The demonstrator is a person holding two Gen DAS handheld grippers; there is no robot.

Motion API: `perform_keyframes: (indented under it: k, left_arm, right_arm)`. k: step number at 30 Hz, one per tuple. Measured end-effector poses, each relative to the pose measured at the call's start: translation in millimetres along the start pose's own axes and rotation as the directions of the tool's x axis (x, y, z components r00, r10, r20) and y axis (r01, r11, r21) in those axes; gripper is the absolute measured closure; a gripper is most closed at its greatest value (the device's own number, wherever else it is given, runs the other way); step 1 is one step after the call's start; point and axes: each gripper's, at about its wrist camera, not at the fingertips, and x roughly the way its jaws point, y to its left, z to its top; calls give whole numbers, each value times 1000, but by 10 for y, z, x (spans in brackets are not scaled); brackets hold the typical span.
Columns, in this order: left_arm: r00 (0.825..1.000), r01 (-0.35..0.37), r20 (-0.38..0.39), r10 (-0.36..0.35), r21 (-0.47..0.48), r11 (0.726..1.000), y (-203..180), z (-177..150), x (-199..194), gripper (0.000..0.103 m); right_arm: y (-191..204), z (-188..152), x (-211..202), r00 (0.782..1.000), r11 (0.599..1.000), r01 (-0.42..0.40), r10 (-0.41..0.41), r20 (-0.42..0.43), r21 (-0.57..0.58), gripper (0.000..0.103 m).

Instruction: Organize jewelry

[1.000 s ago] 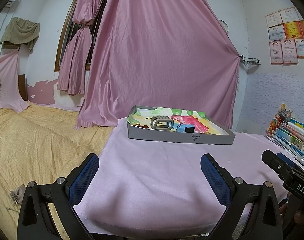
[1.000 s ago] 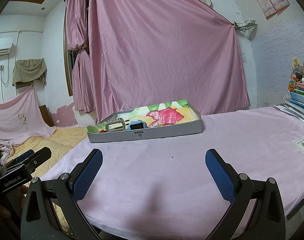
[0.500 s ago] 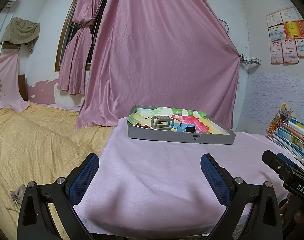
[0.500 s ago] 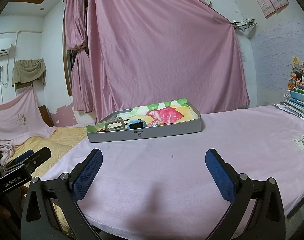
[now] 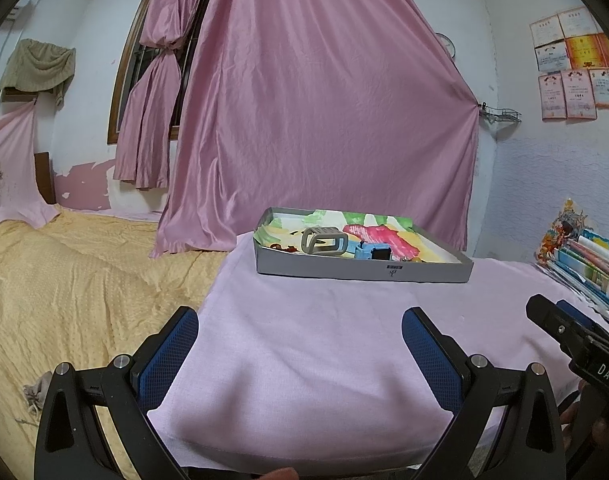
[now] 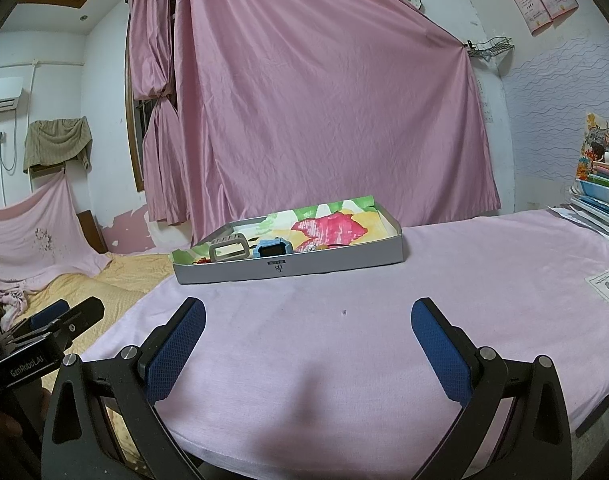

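A shallow grey tray (image 5: 360, 273) (image 6: 288, 270) lined with colourful painted paper sits on the pink-covered table, well ahead of both grippers. Inside it lie a grey watch band (image 5: 324, 241) (image 6: 229, 251) and a blue watch (image 5: 373, 251) (image 6: 273, 249), side by side near the tray's front wall. Small dark pieces lie beside them, too small to tell. My left gripper (image 5: 300, 330) is open over the near table edge, nothing between its blue pads. My right gripper (image 6: 308, 322) is open too, holding nothing, to the right of the left one.
The pink tablecloth (image 5: 324, 332) spans the table. A bed with a yellow cover (image 5: 76, 280) lies to the left. A stack of books (image 5: 588, 258) stands at the table's right end. A small white card (image 6: 605, 285) lies on the cloth at right. Pink curtains (image 5: 316, 120) hang behind.
Both grippers have drifted very slightly; the tray sits marginally lower and rightward in the left view. Nothing was grasped or let go.
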Motion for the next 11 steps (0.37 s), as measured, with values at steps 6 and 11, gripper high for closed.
perform_keyframes:
  k: [6, 11]
  left_arm:
    - [1000, -12, -6, 12, 12, 1000, -1, -2, 1, 1]
    - [1000, -15, -12, 15, 12, 1000, 10, -9, -1, 1]
  right_arm:
    - [-1, 0, 3, 1000, 1000, 0, 0, -1, 1, 2]
    - [-6, -17, 19, 1000, 1000, 1, -1, -5, 2, 2]
